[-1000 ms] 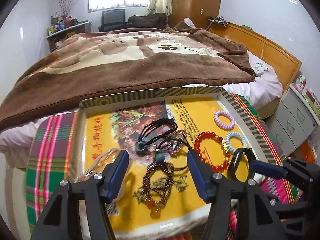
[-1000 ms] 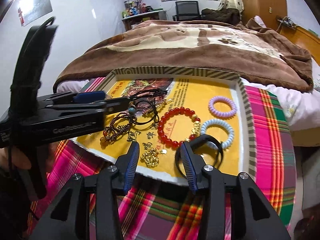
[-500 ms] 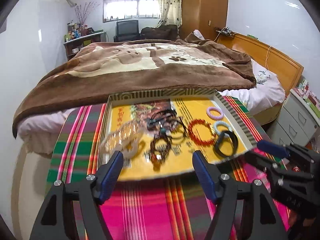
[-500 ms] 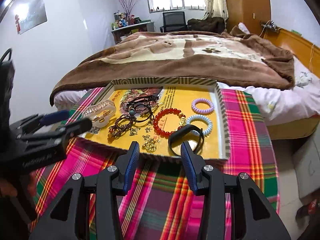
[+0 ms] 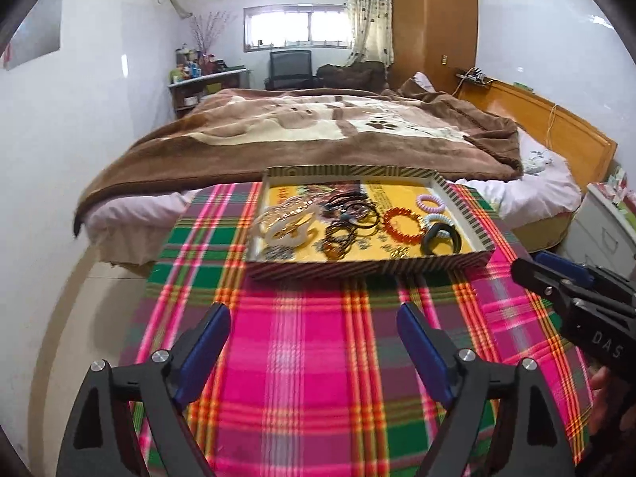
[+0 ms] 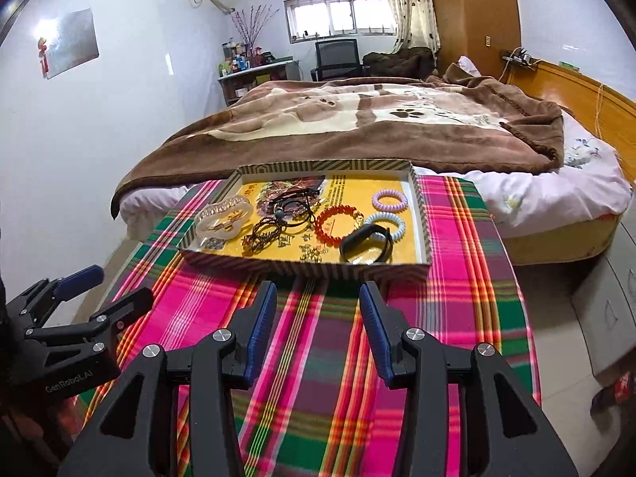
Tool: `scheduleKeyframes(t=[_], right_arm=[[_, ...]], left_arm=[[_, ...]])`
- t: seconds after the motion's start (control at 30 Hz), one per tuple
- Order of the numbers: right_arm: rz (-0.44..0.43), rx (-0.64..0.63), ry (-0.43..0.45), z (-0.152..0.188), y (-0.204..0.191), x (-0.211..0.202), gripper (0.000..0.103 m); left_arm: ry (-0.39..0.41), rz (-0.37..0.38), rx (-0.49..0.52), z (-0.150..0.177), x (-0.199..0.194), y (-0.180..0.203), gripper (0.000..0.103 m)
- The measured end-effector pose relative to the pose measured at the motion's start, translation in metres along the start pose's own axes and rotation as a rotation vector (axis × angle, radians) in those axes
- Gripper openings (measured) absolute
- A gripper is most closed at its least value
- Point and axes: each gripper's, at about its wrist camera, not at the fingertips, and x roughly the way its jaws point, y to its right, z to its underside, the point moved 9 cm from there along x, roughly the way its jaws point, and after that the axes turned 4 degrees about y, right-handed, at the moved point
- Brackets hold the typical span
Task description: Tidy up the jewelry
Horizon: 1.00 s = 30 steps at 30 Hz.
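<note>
— What do the handheld tools look like?
— The left gripper (image 5: 314, 326) is matte black plastic, its two jaws lined with ribbed blue pads, silver screw heads at the pivots.
— And the other?
— The right gripper (image 6: 318, 302) is built the same. "DAS" shows in pale letters on its body, "GenRoboLAI" on the left's.

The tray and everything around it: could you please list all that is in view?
tray: one, striped rim, yellow floor, on the cloth
beaded bracelet: one, red, tray middle
coil hair ties: two, lilac and pale blue, tray right
band: one, black, tray front right
cord necklaces: tangled, dark, count unclear
clear dish: one, tray left
tablecloth: one, pink-green plaid
bed: one, brown blanket
left gripper: empty, jaws opening
right gripper: open, empty
</note>
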Motion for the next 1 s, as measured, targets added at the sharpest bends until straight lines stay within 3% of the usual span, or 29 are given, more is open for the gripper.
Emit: scheduleKeyframes(t=[0.23,0.6,1.0], right_arm=[[0.008,0.006,0.001,0.011,-0.003,-0.012,0.045],[0.014,0.022,-0.014,0.023,-0.007,-0.009,0.045],[0.016,0.029,-0.035,0.03,-0.005,-0.001,0.045]], left_arm=[[-0.01,-0.071,0.011,0.011,-0.015,-0.005,0.086],[-0.001,-0.019,-0.015,0.021,-0.02,0.001,0.086],[-0.008,-0.053,-0.018,0.022,-0.011,-0.003,0.086]])
